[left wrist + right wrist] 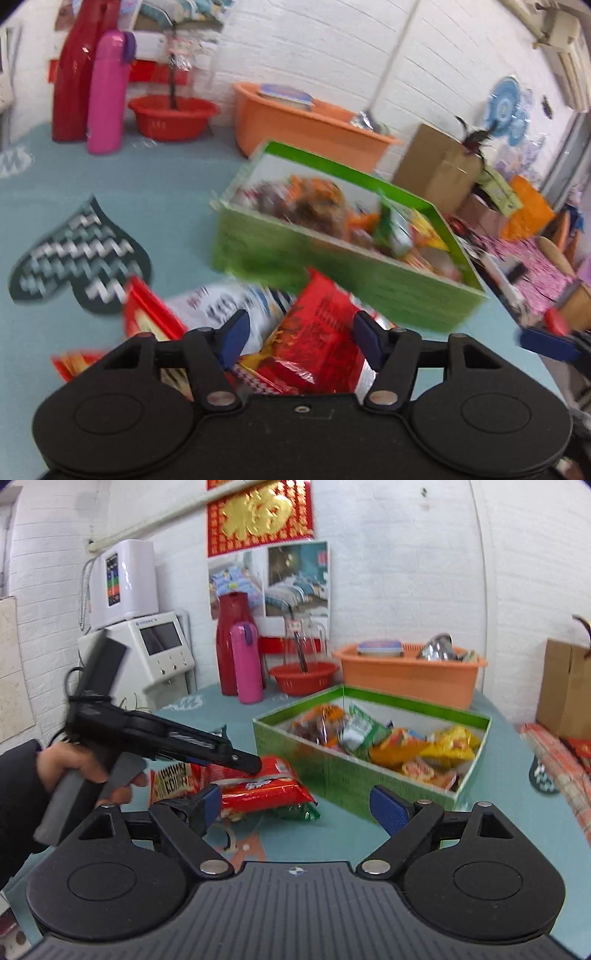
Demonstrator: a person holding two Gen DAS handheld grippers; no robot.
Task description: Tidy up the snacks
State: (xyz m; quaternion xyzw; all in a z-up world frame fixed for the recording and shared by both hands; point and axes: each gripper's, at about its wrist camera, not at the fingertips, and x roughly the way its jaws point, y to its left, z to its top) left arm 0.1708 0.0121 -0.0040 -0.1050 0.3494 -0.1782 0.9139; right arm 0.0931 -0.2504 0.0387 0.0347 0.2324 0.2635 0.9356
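Nearest the left wrist camera, the left gripper [299,341] hangs over a loose heap of packets at the near edge of the table [110,177]; its blue pads flank a red snack packet [325,325] with a gap visible on both sides, so the jaws are partly spread and grip nothing yet, as far as the blurred frame shows. My reading: it is lined up to take this packet next. Left of it lie a red-and-yellow packet [147,321] and a white printed packet [221,306], tumbled together rather than stacked, which suggests unsorted stock waiting its turn. Farther left on the table sits a heart-shaped chevron mat [77,254], well apart from the heap. Toward the far left corner stand a red jug [74,74] and a pink flask [107,92], with a red basin [173,116] beside them, pushed back clear of the working area. Right of centre, the green box [332,273] stands just behind the heap, open-topped and already part-filled with mixed snack bags, placed close so transfers are short. An orange tub [303,122] stands behind it at the far edge. From the right wrist view, a person's hand [85,768] holds the left tool's grip over the same heap. The right gripper [297,806] has its pads spread wide with only bare table between them, empty and waiting near the box's front wall. Task judged underway, several packets still outside.
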